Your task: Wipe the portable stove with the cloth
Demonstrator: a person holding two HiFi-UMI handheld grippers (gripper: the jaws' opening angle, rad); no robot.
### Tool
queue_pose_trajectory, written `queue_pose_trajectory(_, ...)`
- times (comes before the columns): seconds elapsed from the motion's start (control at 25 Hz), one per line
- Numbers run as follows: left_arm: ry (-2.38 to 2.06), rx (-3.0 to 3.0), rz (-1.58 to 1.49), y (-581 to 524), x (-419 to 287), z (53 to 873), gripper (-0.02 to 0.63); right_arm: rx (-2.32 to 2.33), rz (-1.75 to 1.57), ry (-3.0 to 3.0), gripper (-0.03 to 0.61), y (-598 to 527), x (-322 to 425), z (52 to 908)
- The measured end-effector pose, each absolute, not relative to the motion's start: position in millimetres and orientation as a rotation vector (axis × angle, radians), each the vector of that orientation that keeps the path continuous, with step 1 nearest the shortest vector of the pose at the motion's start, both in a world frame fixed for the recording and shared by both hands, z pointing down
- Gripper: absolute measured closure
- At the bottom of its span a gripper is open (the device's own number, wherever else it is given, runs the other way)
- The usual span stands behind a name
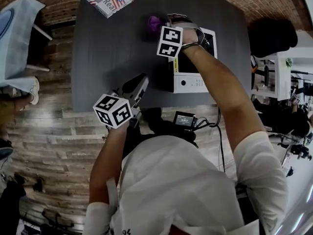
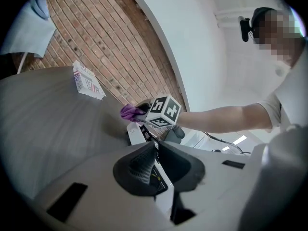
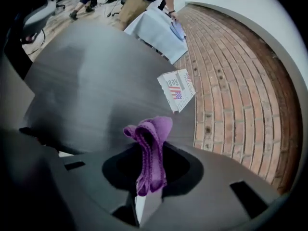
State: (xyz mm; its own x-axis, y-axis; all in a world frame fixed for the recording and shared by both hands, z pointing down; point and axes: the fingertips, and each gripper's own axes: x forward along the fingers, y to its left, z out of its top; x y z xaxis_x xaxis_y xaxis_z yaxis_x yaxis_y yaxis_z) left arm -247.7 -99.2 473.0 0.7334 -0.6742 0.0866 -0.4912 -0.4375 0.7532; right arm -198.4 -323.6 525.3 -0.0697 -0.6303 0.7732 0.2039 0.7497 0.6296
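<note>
Pinched tight between the fingers (image 3: 180,170) of the right gripper (image 3: 150,160): the purple cloth (image 3: 153,138), bunched, just off the far-left corner of the portable stove (image 1: 191,80); contact with it impossible to judge. Pressed together on nothing, the fingers (image 2: 139,167) of the left gripper (image 2: 156,148), near the stove's left side, clear of it. Probably early or mid-wipe, with no visible sign of ground already covered. Beyond, left of the stove, bare dark surface (image 1: 107,48).

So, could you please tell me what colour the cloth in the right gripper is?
Purple; the cloth shows best in the right gripper view.
</note>
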Motion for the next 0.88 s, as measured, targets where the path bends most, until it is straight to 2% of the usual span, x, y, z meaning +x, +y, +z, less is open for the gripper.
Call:
queue_pose_trajectory(0.32, -0.873, 2.092, -0.290, -93, -260, 484, 0.583, 0.306, -0.734, -1.356, 0.476, -345, -195, 545)
queue_pose_trajectory(0.88, -0.798, 2.115, -0.258, -94, -232, 484, 0.583, 0.190, -0.527, -1.386, 0.477, -289, -172, 576)
